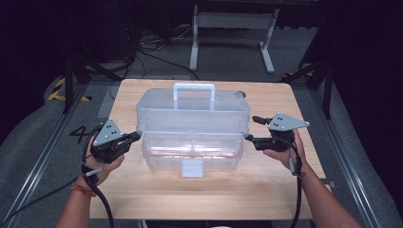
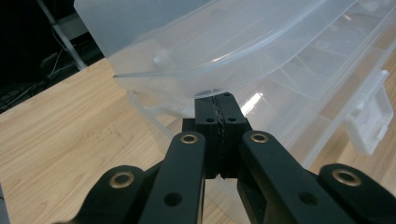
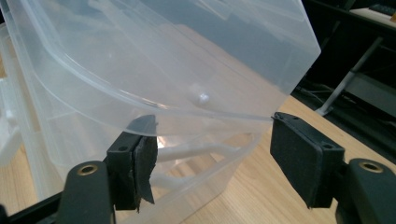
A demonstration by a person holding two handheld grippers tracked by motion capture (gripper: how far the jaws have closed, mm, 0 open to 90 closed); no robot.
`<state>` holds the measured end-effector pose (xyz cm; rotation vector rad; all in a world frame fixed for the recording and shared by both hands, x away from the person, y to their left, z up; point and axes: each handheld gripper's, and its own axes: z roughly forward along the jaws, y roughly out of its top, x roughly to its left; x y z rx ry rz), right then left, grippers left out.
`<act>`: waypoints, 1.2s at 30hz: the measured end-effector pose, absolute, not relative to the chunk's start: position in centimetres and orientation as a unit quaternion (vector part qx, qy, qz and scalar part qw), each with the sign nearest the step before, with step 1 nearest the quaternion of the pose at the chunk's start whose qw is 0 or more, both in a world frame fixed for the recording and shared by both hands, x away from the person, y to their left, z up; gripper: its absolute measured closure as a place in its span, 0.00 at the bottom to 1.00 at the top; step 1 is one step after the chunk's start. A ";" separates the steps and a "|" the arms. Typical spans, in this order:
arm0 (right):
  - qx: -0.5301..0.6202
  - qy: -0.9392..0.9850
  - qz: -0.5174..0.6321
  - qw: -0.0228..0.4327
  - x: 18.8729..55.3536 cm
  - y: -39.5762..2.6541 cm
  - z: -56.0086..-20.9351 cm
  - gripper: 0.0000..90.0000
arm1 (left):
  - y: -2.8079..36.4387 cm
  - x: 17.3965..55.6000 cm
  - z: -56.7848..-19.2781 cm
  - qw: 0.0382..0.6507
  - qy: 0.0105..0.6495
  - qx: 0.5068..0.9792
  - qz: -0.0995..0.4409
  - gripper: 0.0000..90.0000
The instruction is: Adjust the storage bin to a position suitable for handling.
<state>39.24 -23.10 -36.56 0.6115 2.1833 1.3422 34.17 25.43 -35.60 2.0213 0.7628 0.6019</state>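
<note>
A clear plastic toolbox (image 1: 192, 128) sits in the middle of the wooden counter (image 1: 142, 194), with its white handle (image 1: 193, 90) at the far side and its white latch (image 1: 192, 167) facing the near edge. The lid (image 1: 192, 111) is raised off the base (image 1: 192, 156), so a gap shows between the two along the near side and at both ends.

The left claw (image 1: 135, 136) is at the box's left end, level with the seam between lid and base. In the left gripper view its two black jaws are pressed flat together, with no gap between the pads (image 2: 219, 114). Their tips sit right under the lid's lower rim (image 2: 154, 74) and in front of the base's corner. Whether the tips touch the rim cannot be told, and nothing is held between them.

The right claw (image 1: 250, 128) is at the box's right end, at the same seam height. Its jaws stand wide apart. In the right gripper view one pad (image 3: 140, 163) lies just below the lid's edge (image 3: 210, 116), against the end wall of the base, and the other pad (image 3: 303, 156) stands clear to the side, its top corner at the lid's corner. The lid's rim runs across the gap between them, and neither pad presses on it.
</note>
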 end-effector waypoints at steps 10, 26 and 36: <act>0.234 0.771 0.519 0.285 39.1 -22.8 -36.1 0.43 | 26.4 33.7 -36.8 0.428 0.326 0.807 0.244 0.94; 0.254 0.739 0.544 0.306 39.8 -22.2 -35.0 0.56 | 28.7 32.3 -42.0 0.365 0.380 0.821 0.219 0.54; 0.266 0.728 0.544 0.320 40.3 -21.5 -34.7 0.60 | 29.1 32.1 -44.5 0.335 0.411 0.827 0.186 0.30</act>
